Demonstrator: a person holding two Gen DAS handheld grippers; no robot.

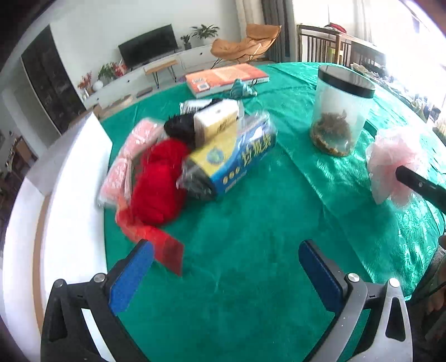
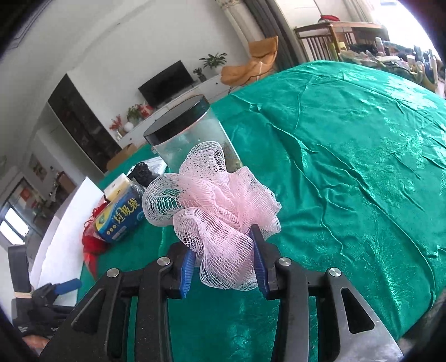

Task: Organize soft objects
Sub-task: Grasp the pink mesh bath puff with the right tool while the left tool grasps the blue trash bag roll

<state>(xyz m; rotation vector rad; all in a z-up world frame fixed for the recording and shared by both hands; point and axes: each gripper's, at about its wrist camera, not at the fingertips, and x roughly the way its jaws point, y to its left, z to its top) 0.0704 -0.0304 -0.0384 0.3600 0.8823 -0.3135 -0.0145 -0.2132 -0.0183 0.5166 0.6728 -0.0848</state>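
Pink mesh bath puff [image 2: 220, 211] hides clear black-lidded jar's [image 2: 192, 131] base; red yarn heap [image 1: 159, 183] motion-blurred; right gripper [image 1: 418, 186] cut off at frame edge.

White walls [image 1: 92, 25], bright daylight blew out the right side. A dark TV [image 1: 149, 48] sat on a long white low cabinet [image 1: 156, 71], potted plants [image 1: 205, 31] and red flowers [image 1: 111, 69] along it. Tan lounge chair [image 1: 245, 44] stood by grey curtains [image 1: 274, 14]. Dark glass-front cabinet [image 1: 50, 80] at left. Wooden slatted chair [image 1: 320, 41] behind a table under green cloth [image 1: 251, 222].
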